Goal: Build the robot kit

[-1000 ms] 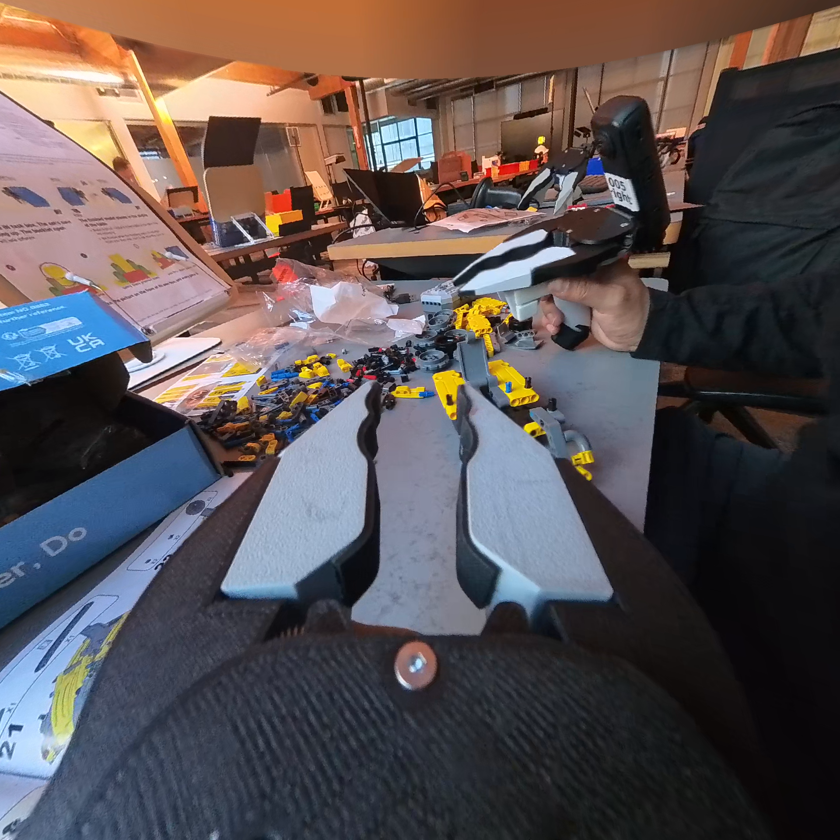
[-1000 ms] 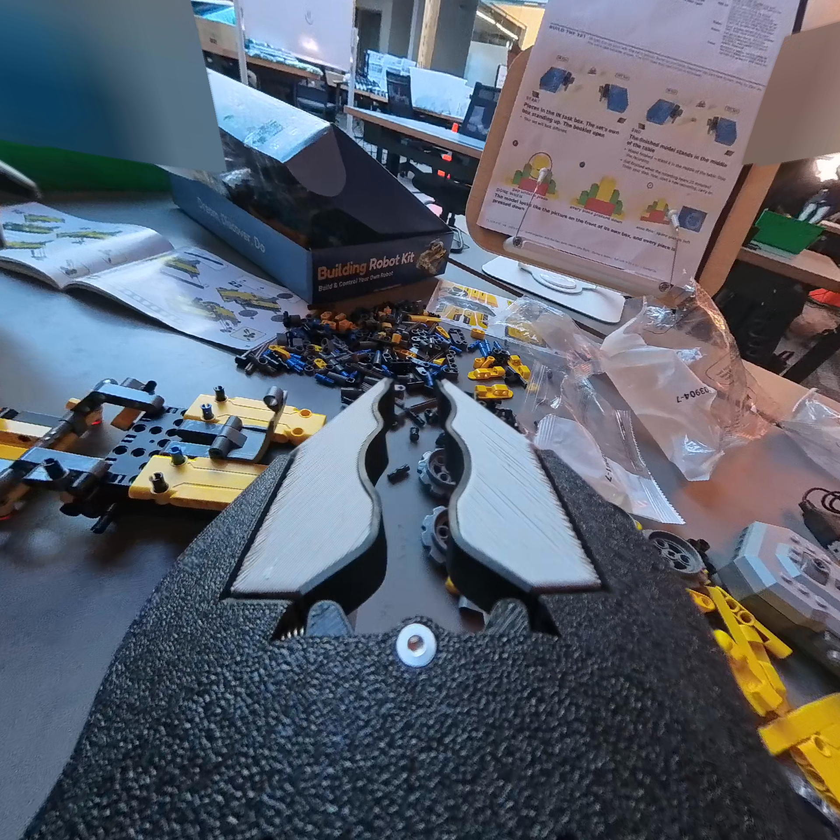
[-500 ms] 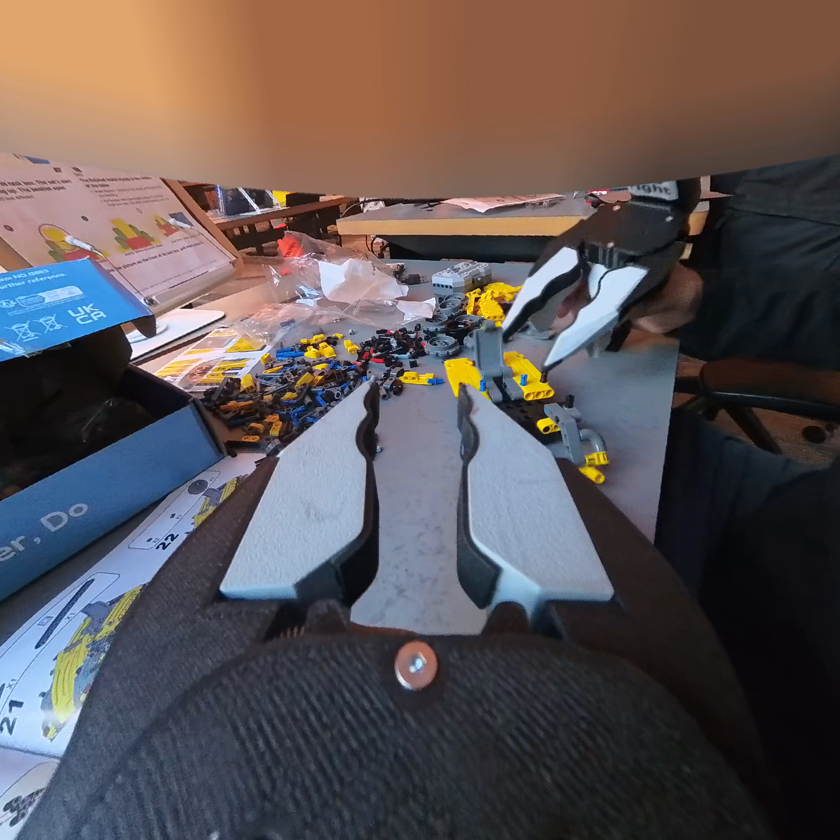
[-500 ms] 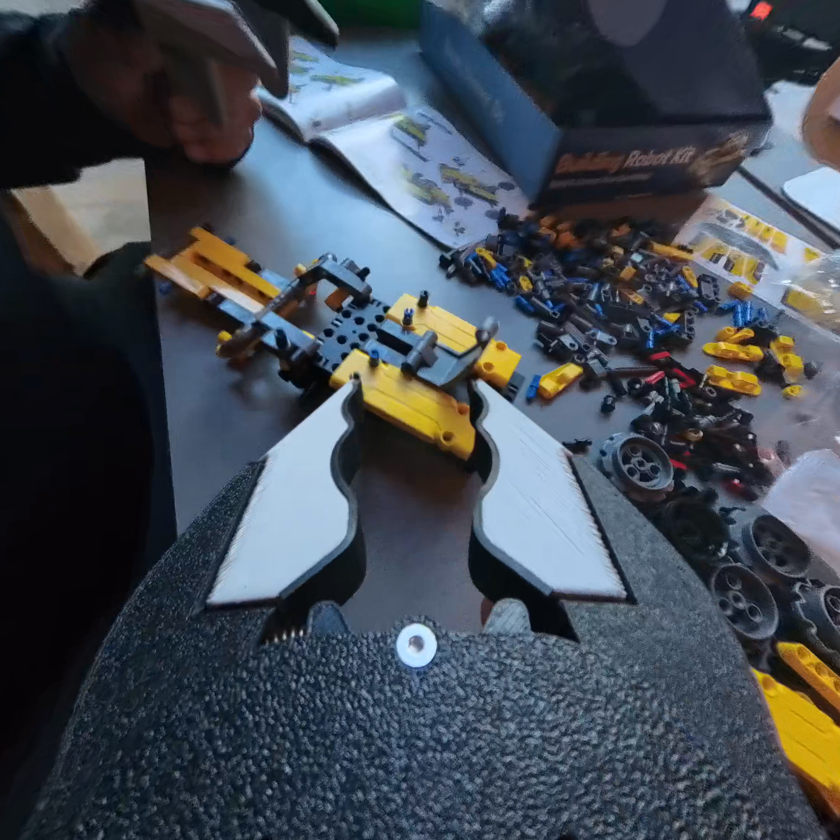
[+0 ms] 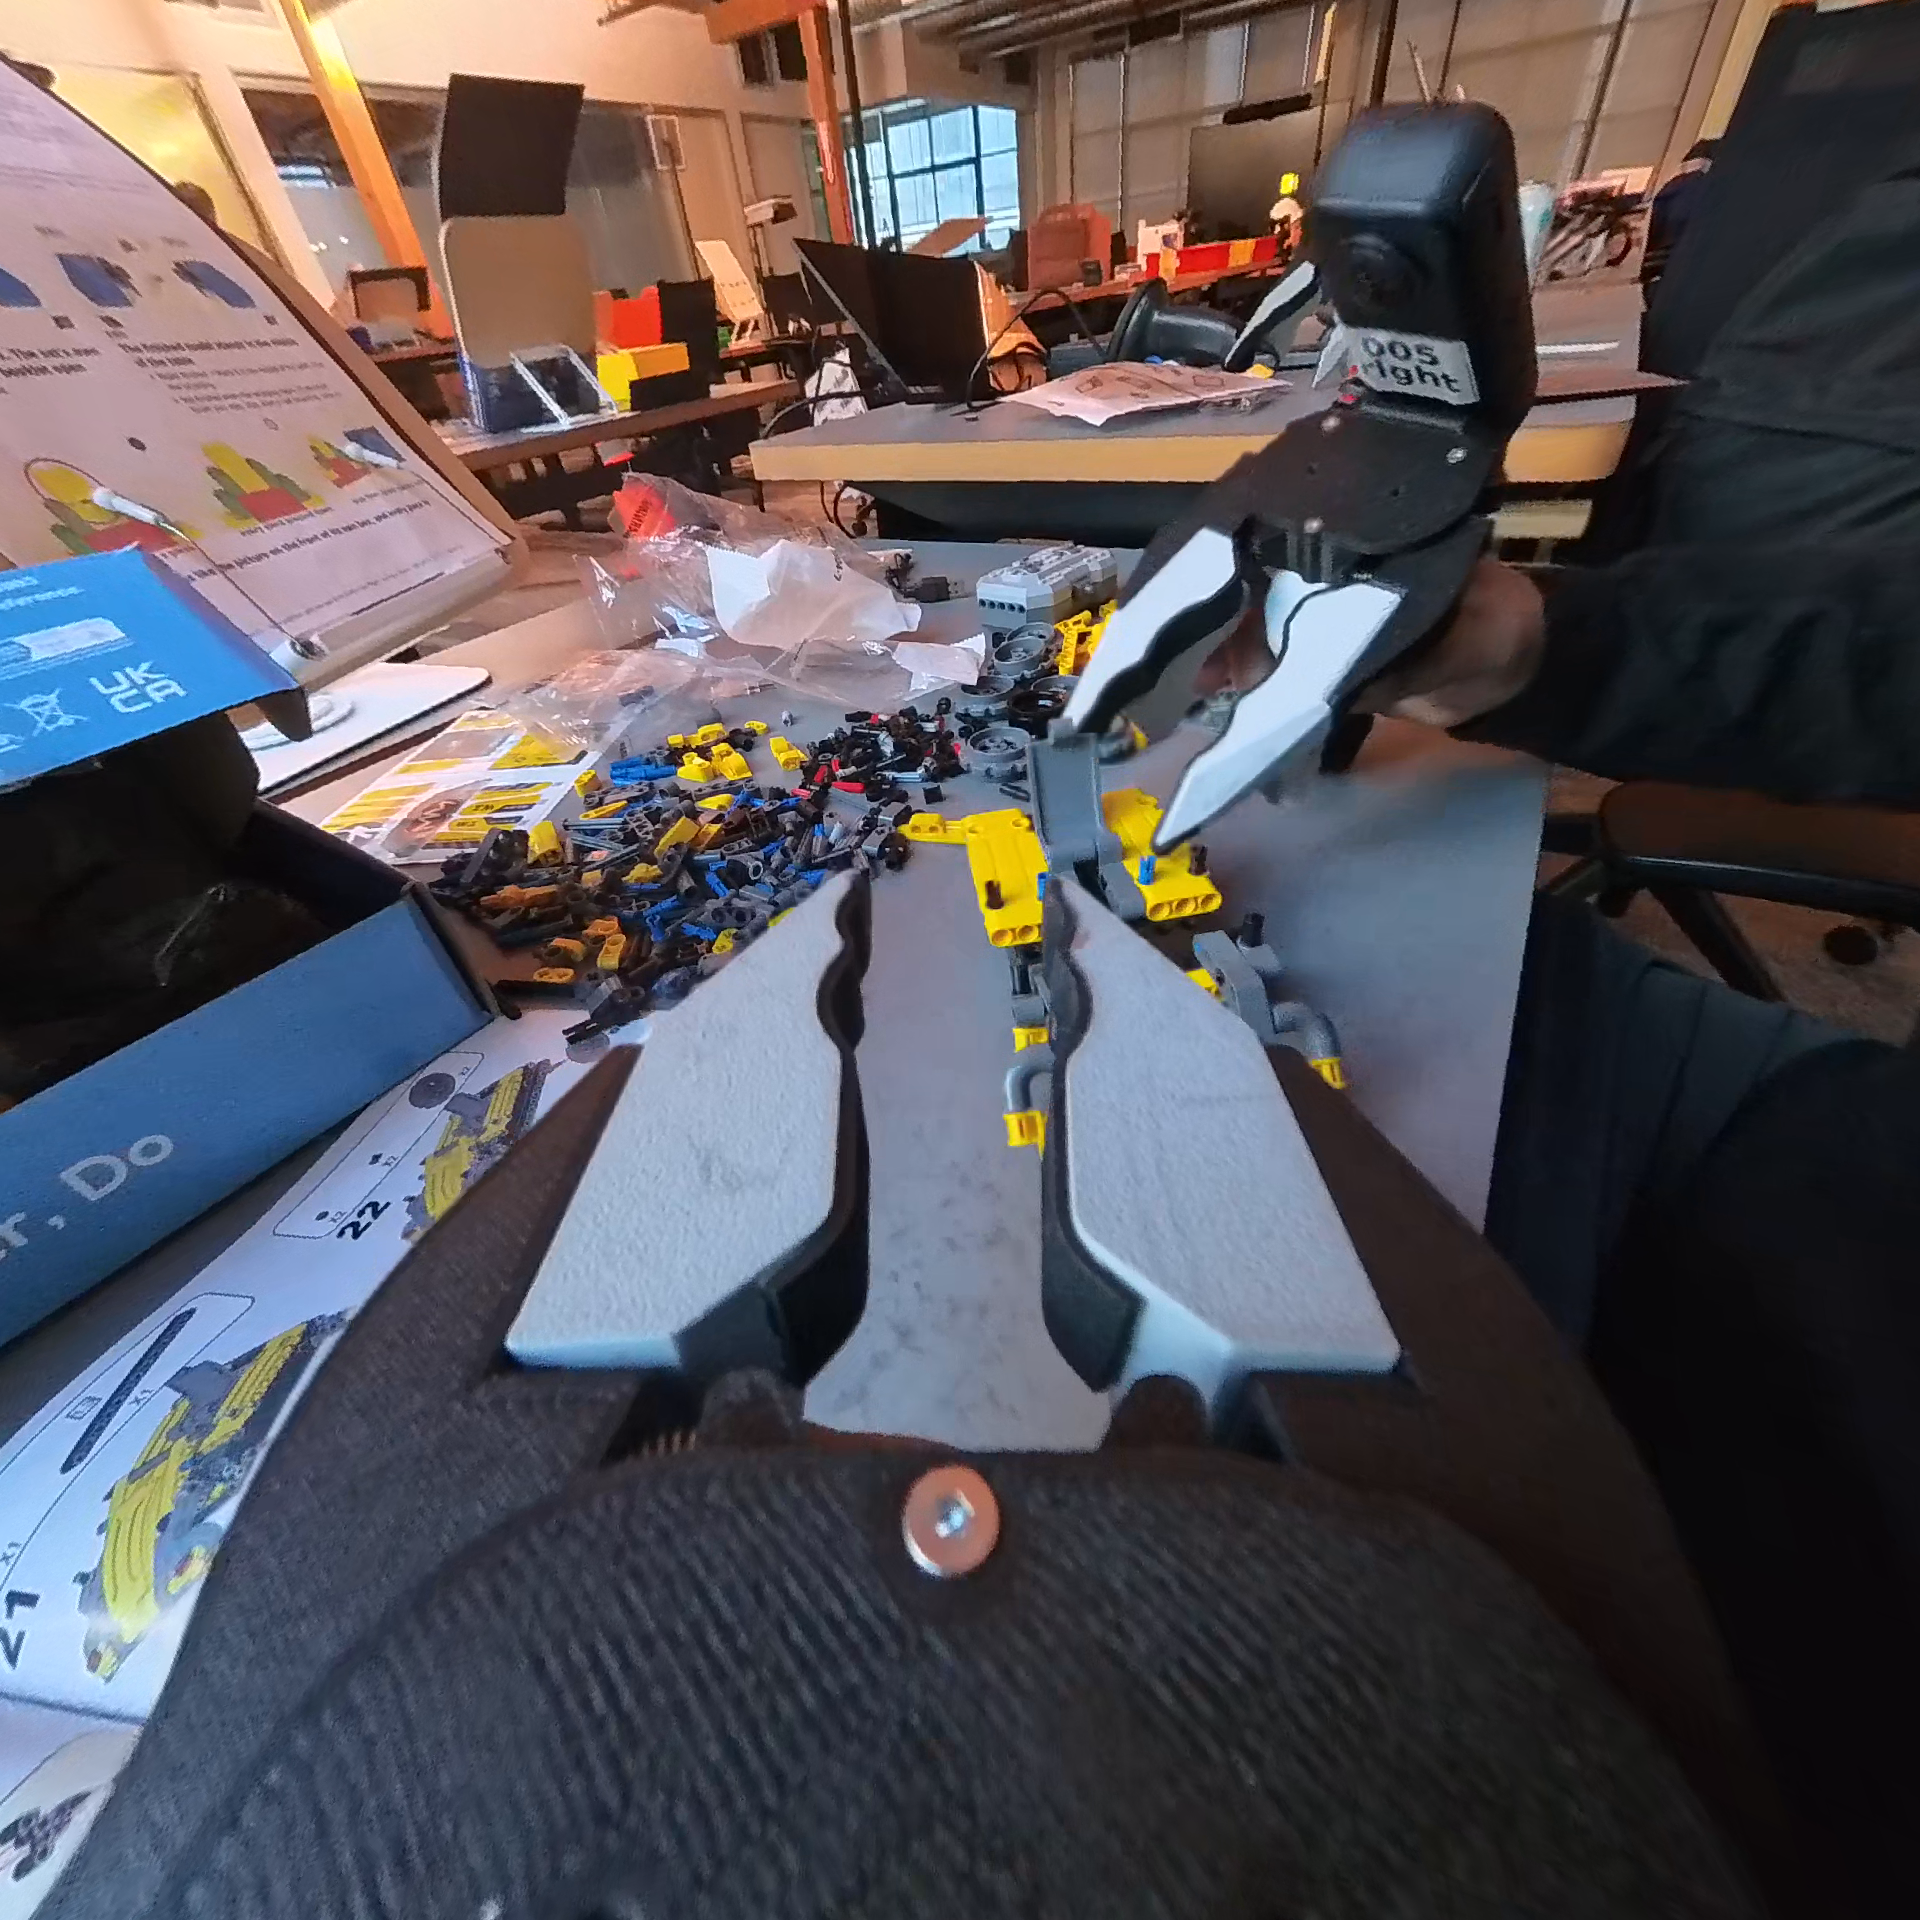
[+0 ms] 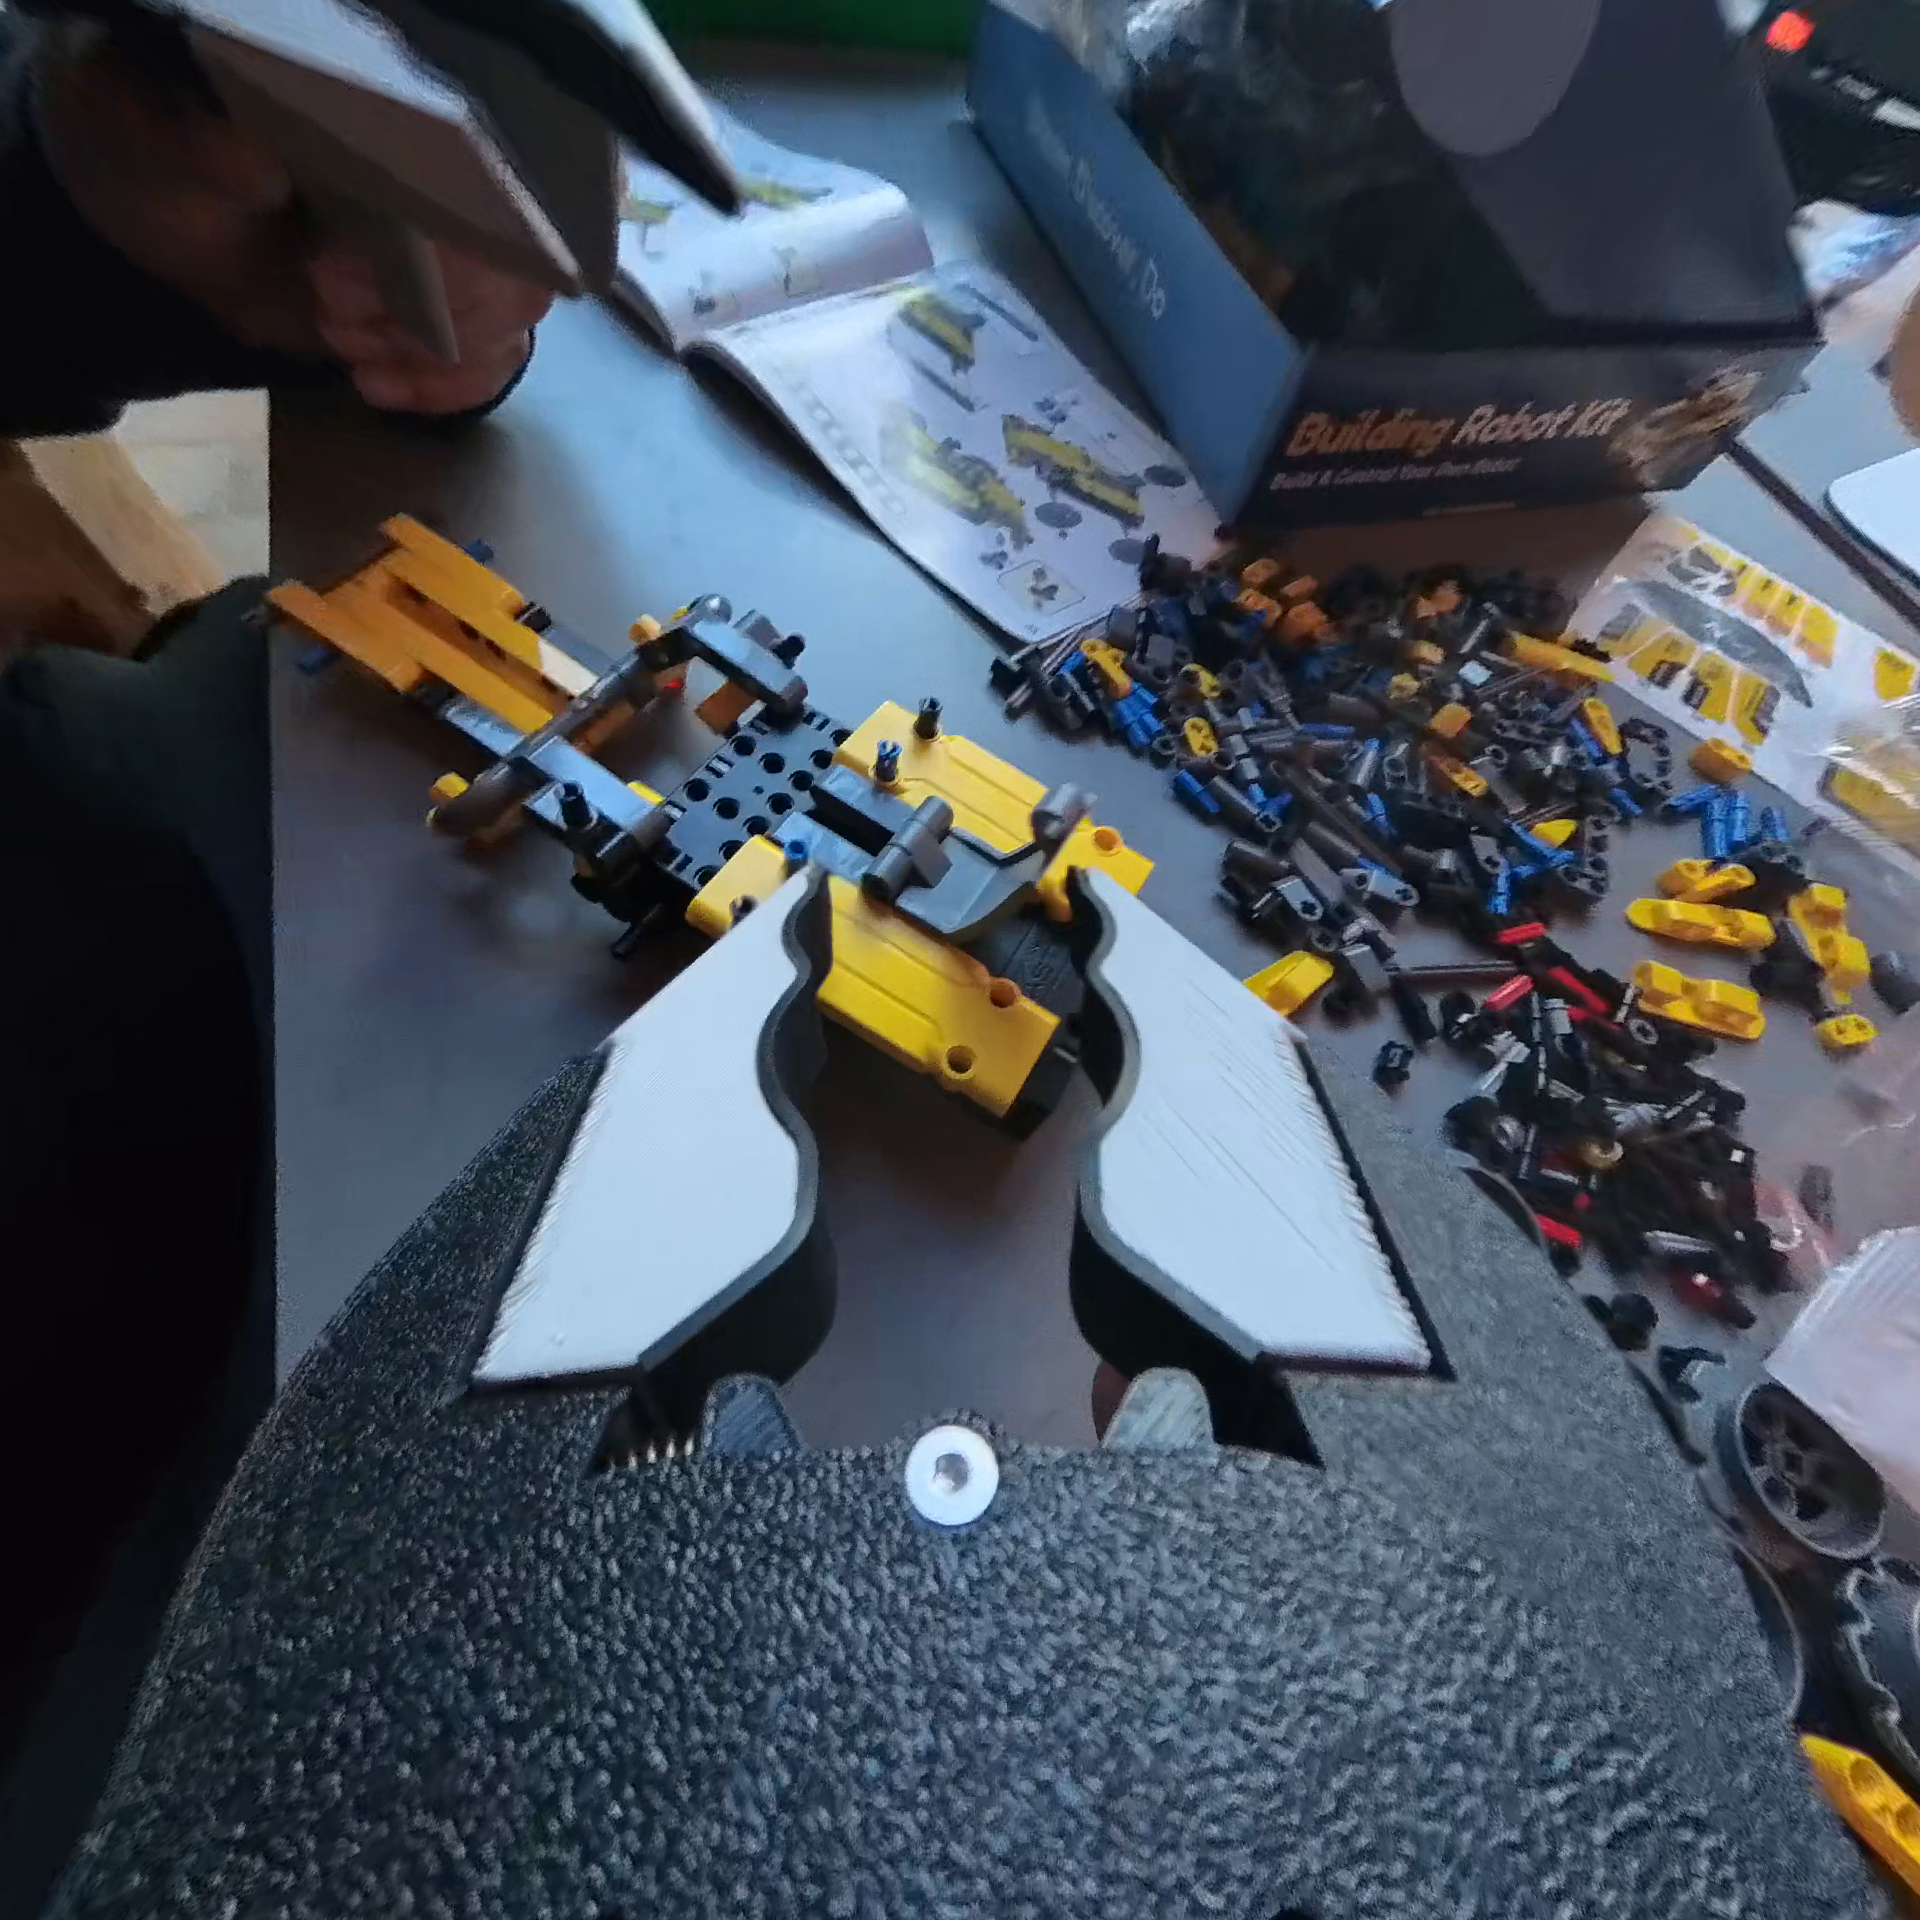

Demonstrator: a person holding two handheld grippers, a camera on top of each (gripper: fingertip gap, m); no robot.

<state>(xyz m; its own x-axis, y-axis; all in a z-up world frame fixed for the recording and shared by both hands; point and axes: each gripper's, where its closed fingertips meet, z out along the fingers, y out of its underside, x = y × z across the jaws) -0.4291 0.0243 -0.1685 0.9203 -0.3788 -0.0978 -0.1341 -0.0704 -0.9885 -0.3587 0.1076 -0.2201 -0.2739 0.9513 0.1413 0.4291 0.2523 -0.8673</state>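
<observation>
A half-built yellow, black and grey brick model [image 6: 831, 831] lies on the grey table. My right gripper [image 6: 948, 891] is open, its two fingertips straddling the model's near yellow end and grey lever; whether they touch it I cannot tell. In the left wrist view the same gripper [image 5: 1117, 779] hangs open over the model [image 5: 1081, 862], one fingertip at the top of the upright grey beam. My left gripper [image 5: 951, 909] is open and empty, low over the table, its tips just short of the model.
A pile of small black, blue and yellow parts [image 5: 707, 831] [image 6: 1455, 790] lies beside the model. An open blue box [image 5: 208, 1018], an instruction booklet [image 6: 914, 395], plastic bags [image 5: 790, 603], wheels [image 6: 1808, 1475] and a propped printed sheet [image 5: 208, 395] surround it. A person's sleeve [image 5: 1714, 1247] is on the right. The gap from one gripper's tips to the other's is roughly 12 centimeters.
My right gripper swung from the parts pile to the model, came down and opened wider around its near end. My left gripper stayed put, open.
</observation>
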